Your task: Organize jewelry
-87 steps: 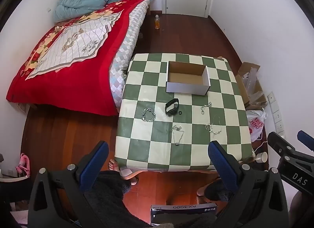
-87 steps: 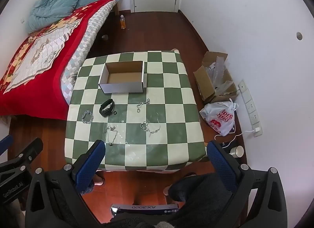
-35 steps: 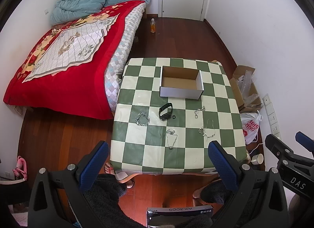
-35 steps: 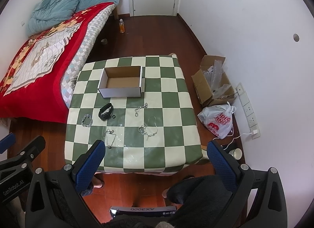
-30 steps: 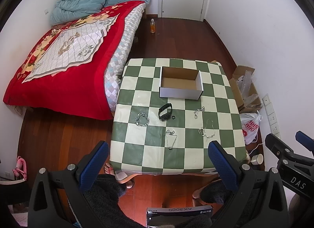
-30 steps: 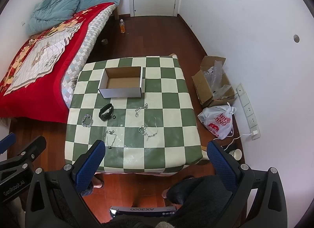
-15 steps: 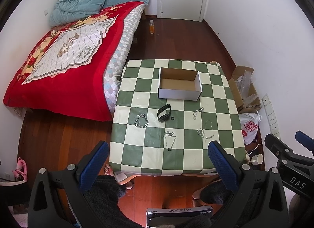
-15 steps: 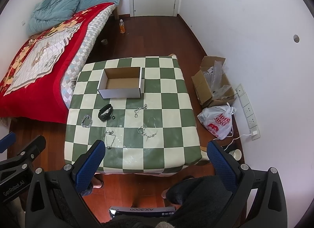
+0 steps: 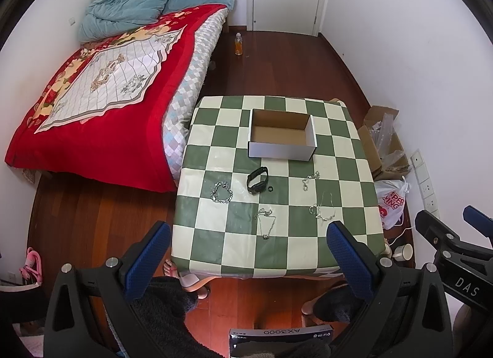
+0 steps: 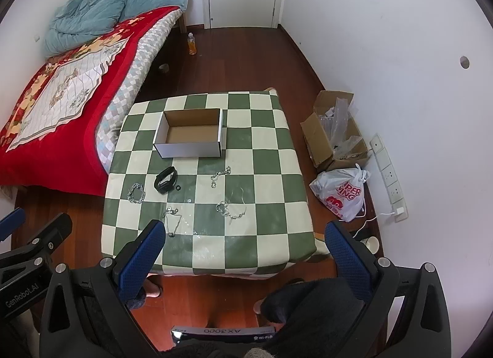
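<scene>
Jewelry is lying scattered mid-frame on the checkered table [image 9: 277, 253]: a chunky silver bracelet [image 9: 221, 192], a black band [image 9: 257, 180], thin tangled chains [image 9: 320, 212]. I'm hovering the left gripper [image 9: 248, 251] and right gripper [image 10: 243, 251] high above, both spread wide and empty. Nothing looks sorted yet; I judge I'm descending next toward a piece bound for the open cardboard box [image 9: 281, 139].

Chains [image 9: 320, 212] too small/tangled to tell apart.

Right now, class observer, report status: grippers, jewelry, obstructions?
Left gripper and right gripper open, high above table. Jewelry loose on checkered cloth; cardboard box empty. Nothing obstructing.
</scene>
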